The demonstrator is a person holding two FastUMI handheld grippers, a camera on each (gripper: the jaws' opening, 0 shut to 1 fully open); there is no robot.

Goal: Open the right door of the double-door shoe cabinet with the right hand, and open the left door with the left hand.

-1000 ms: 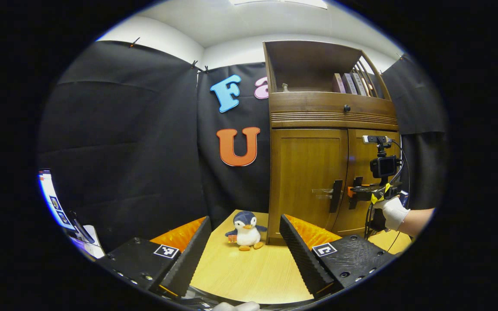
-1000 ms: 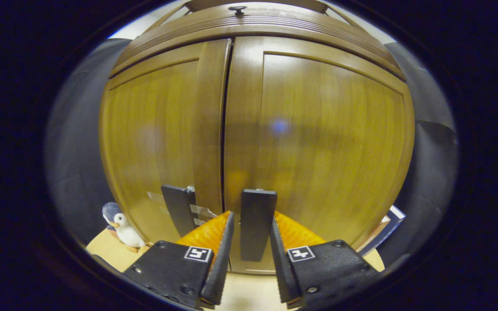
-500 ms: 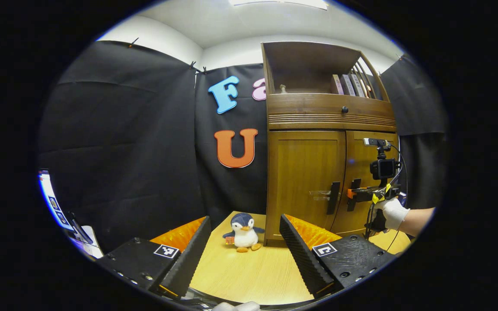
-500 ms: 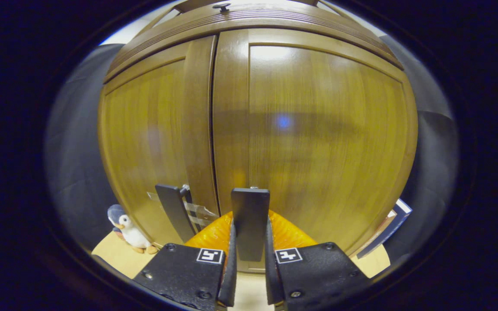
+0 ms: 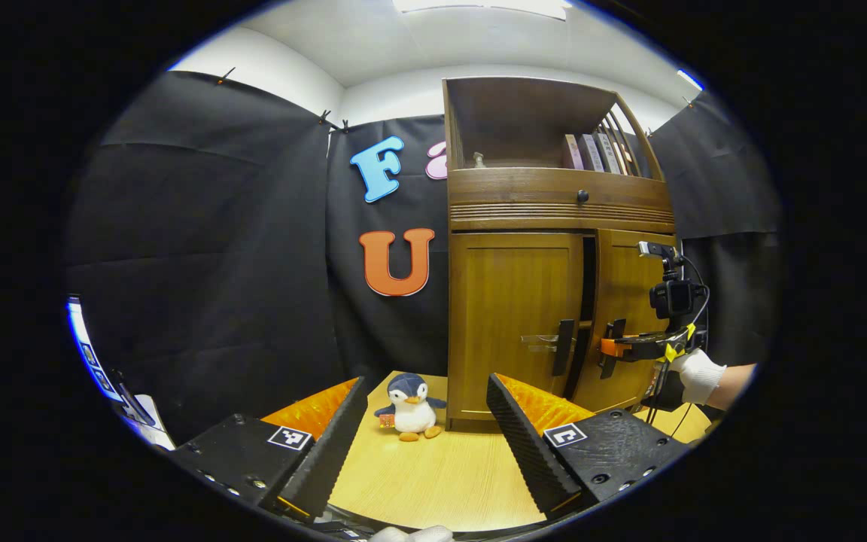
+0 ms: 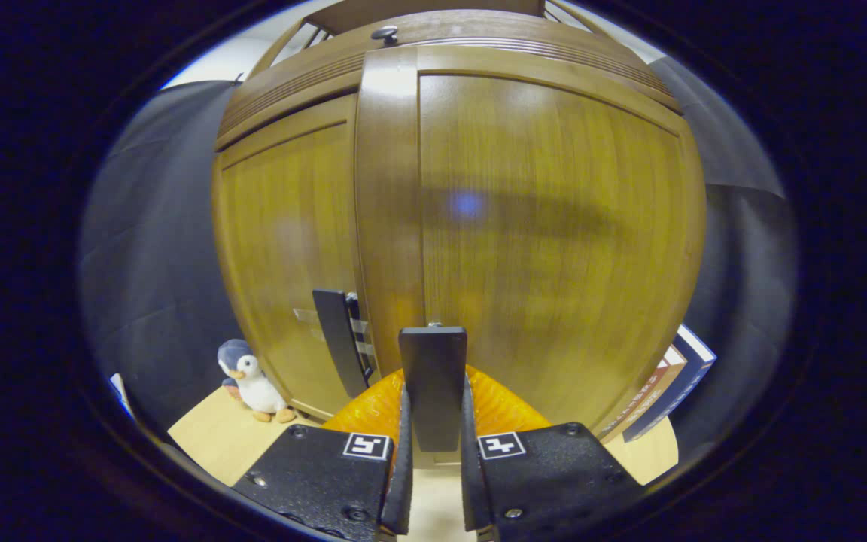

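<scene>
Brown wooden shoe cabinet [image 5: 546, 316] standing on the worktop [image 5: 441, 474], right door [image 6: 554, 241] ajar, right tongs [image 6: 433, 482] clamped on its black handle [image 6: 433, 384], left door [image 5: 512, 320] closed, left tongs [image 5: 426, 444] spread wide, holding nothing.

black cloth walls [image 5: 200, 248], white ceiling [image 5: 433, 38]

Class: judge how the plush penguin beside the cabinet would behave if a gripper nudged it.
The plush penguin looks soft, so it would probably squash. It is small and stuffed, likely light. Standing upright on the wooden table, it may topple.
</scene>
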